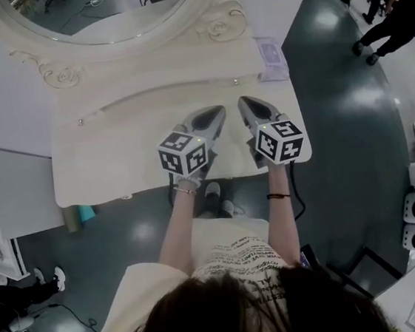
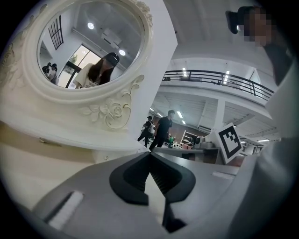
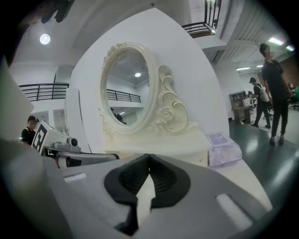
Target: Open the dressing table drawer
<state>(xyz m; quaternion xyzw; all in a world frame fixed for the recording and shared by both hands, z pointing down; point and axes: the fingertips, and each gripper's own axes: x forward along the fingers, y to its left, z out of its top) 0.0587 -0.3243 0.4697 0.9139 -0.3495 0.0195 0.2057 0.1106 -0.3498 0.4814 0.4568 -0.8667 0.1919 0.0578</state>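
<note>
Your left gripper [image 1: 219, 111] and right gripper [image 1: 244, 102] hover side by side over the dressing table [image 1: 110, 161]. Both jaw pairs are pressed together and empty.

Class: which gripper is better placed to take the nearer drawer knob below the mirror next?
Right, narrowly. The right gripper has its shut tips nearest the drawer knob; the left gripper sits slightly farther away and is also shut. Either must open first.

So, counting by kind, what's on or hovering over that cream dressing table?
Hand-held gripper: 2, left hand-held gripper and right hand-held gripper
Oval mirror: 1
Lilac packet: 1
Total: 4
</note>
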